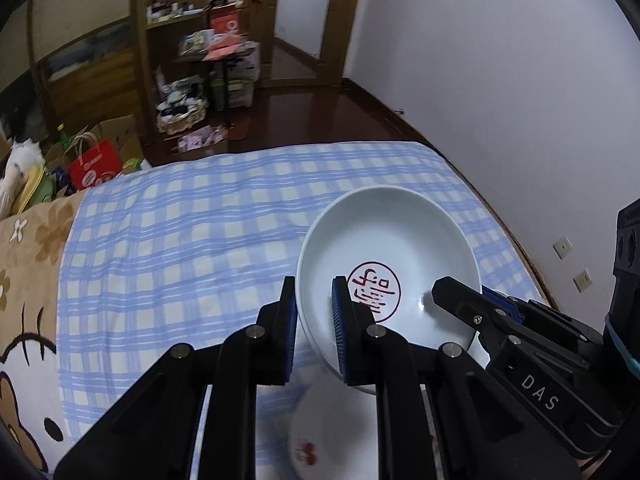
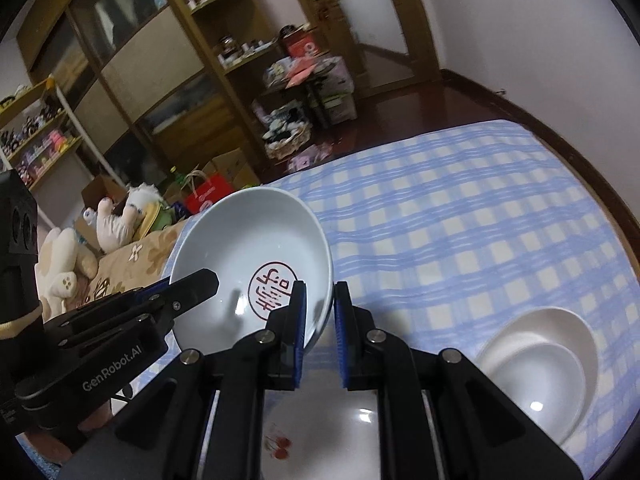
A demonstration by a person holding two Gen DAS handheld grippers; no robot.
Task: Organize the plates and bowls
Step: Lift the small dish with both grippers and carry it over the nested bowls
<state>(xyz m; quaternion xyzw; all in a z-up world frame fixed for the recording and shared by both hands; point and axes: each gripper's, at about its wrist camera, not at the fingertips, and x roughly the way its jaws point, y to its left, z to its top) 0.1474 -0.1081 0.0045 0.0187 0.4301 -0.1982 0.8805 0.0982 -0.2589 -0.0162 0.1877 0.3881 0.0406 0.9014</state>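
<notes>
A white bowl with a red round stamp inside (image 1: 392, 248) (image 2: 256, 240) hangs in the air between both grippers. My left gripper (image 1: 314, 320) is shut on its left rim. My right gripper (image 2: 320, 324) is shut on its right rim, and it shows at the right of the left wrist view (image 1: 460, 300). The left gripper shows at the left of the right wrist view (image 2: 192, 284). Under the bowl lies a white plate with red cherries (image 1: 328, 436) (image 2: 332, 436). Two stacked white bowls (image 2: 540, 364) sit on the cloth to the right.
A blue checked cloth (image 1: 200, 232) (image 2: 460, 208) covers the bed. A cartoon blanket (image 1: 24, 280) lies to the left. The white wall (image 1: 500, 100) runs along the right. Shelves, boxes, a red bag (image 1: 94, 164) and soft toys (image 2: 112, 220) stand beyond the bed.
</notes>
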